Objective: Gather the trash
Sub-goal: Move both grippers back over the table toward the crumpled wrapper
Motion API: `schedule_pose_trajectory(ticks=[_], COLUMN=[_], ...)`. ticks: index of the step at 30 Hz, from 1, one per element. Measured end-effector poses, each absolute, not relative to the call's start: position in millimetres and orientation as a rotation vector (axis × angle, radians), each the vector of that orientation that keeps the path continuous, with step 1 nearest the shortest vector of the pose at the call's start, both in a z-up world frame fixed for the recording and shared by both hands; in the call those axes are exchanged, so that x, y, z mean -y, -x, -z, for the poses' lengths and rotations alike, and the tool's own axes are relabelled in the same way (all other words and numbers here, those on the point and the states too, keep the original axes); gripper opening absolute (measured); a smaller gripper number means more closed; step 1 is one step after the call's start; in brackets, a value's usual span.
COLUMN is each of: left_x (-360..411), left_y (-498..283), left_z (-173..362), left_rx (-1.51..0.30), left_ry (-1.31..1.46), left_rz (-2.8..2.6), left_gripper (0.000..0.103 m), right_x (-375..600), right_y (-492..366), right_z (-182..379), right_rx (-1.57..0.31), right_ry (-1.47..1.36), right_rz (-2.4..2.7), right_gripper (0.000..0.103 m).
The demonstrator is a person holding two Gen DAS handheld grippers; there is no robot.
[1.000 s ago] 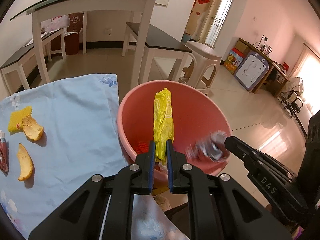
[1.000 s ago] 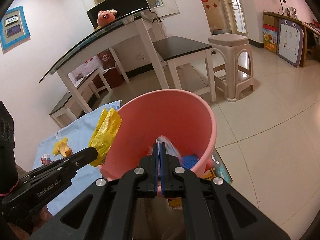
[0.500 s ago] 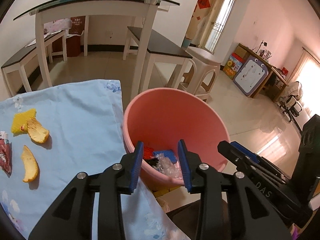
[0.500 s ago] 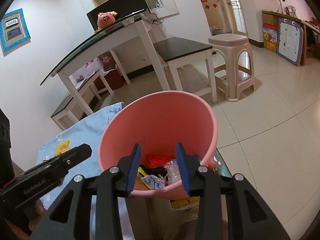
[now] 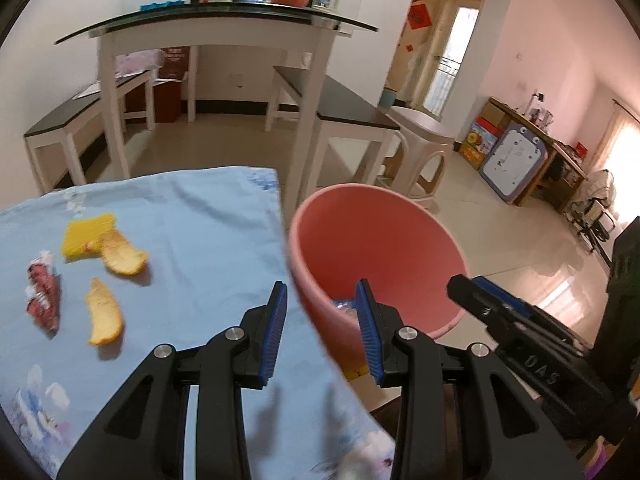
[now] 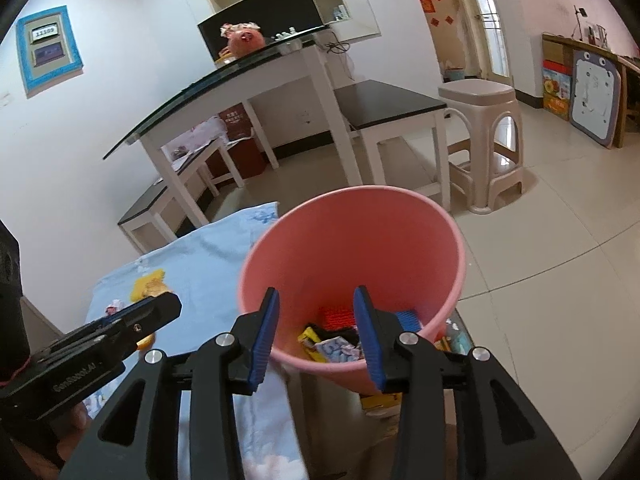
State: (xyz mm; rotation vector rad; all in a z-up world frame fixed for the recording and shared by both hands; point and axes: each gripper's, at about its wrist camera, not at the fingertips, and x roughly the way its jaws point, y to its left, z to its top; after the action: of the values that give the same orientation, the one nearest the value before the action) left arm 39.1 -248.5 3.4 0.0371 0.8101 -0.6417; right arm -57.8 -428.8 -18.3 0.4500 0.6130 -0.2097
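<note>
We hold the left gripper [image 5: 322, 330] released and empty over the near edge of the pink bin [image 6: 400, 248]. The right gripper [image 6: 316, 334] is opening above the wrappers [image 6: 336, 346] inside (nothing between its pads). Peels [image 5: 105, 312] lie left on the blue cloth [image 5: 200, 232].

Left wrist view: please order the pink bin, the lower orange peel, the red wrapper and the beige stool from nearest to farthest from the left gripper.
From the left gripper:
1. Pink bin, just ahead, right.
2. Lower orange peel, on the cloth, left.
3. Red wrapper, farther left.
4. Beige stool, on the floor beyond the bin.
</note>
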Motion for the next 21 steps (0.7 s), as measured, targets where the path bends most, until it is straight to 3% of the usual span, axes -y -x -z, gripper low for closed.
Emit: schedule_pose_trajectory(ticks=[21], left_x=[106.6], left_y=[-34.6], left_z=[22.2], left_rx=[-0.826], left_ry=[-0.002], left_rz=[0.386], left_gripper=[0.036], right_x=[317.8], right_y=[19.6], right_z=[25.7], right_rx=[-0.726], right_ry=[-0.368], right_rz=[-0.008], right_gripper=[0.040])
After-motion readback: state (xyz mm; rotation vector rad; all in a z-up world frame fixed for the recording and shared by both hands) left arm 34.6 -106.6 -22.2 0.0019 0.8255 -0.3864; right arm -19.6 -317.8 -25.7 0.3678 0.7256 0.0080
